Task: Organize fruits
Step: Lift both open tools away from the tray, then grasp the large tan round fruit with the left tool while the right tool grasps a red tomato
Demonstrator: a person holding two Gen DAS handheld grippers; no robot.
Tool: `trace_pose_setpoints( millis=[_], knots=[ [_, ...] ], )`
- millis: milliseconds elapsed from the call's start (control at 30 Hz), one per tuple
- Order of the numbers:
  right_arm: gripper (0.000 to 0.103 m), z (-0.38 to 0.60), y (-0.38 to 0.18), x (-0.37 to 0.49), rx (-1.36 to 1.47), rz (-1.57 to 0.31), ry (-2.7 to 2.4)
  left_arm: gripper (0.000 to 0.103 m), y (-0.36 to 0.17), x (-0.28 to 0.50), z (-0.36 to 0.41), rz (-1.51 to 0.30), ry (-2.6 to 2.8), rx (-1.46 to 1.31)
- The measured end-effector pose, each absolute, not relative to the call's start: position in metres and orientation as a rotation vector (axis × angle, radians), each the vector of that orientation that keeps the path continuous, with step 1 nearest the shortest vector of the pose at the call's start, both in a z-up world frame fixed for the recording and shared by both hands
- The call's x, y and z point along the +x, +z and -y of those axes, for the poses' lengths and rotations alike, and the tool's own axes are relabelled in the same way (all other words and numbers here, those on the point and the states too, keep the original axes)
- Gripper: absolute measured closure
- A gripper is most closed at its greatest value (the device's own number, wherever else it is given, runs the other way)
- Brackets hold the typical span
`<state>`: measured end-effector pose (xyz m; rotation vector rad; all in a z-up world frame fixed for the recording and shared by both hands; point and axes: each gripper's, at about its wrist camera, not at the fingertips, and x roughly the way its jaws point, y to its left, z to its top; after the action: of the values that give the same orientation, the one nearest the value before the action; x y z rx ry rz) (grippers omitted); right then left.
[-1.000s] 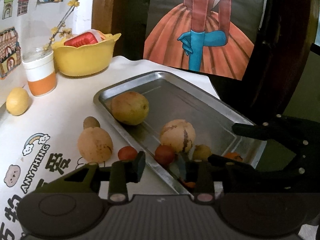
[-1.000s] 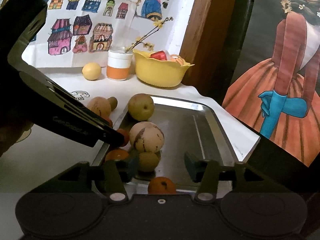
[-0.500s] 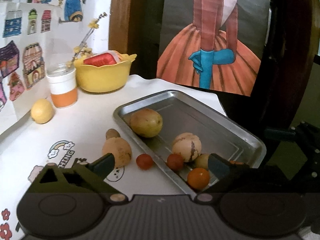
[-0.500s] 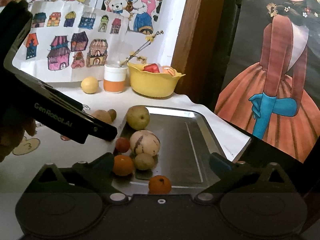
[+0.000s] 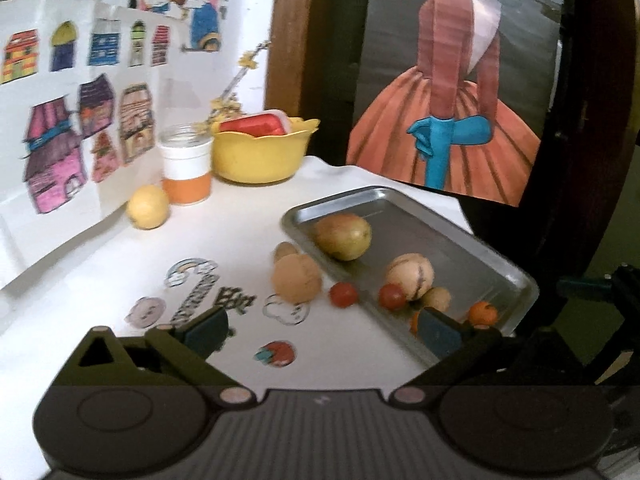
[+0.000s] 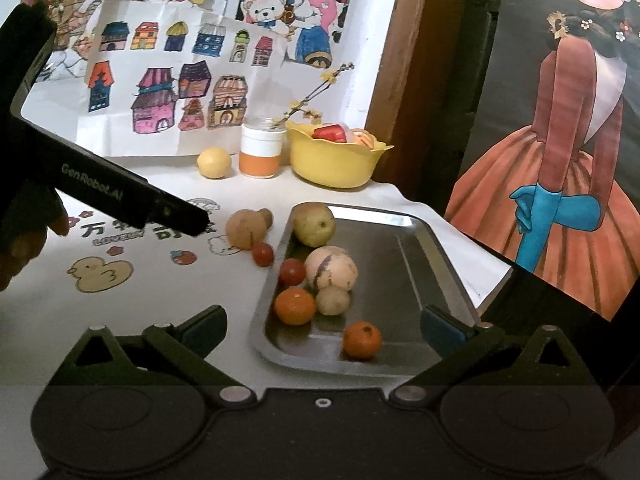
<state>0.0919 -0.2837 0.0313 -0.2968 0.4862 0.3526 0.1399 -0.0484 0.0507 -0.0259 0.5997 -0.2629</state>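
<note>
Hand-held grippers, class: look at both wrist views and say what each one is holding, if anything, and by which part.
Nothing is held. The left hand-held gripper and the right hand-held gripper are both open and empty; the fruit lies in the tray or on the table.

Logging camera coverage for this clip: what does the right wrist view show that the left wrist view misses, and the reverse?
Right wrist only: the left gripper from outside, a duck print on the tablecloth, and both oranges unobstructed. Left wrist only: a dark device past the table's right edge. Both: the metal tray of fruit, the small red fruit beside it, lemon, yellow bowl.
</note>
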Motion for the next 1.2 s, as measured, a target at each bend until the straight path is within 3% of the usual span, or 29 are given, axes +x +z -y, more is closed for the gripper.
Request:
trace_pose_setpoints(
  millis=[567, 1200],
  knots=[
    [0.001, 0.243, 0.023, 0.057, -0.275, -0.570, 0.416, 0.000, 0.026, 0.093, -0.012, -0.645, -0.150, -0.063],
    [0.001, 0.175, 0.013, 0.065, -0.438, -0.622, 0.549, 0.000, 0.023, 0.084, -0.065, -0.685, -0.032, -0.078]
  ],
)
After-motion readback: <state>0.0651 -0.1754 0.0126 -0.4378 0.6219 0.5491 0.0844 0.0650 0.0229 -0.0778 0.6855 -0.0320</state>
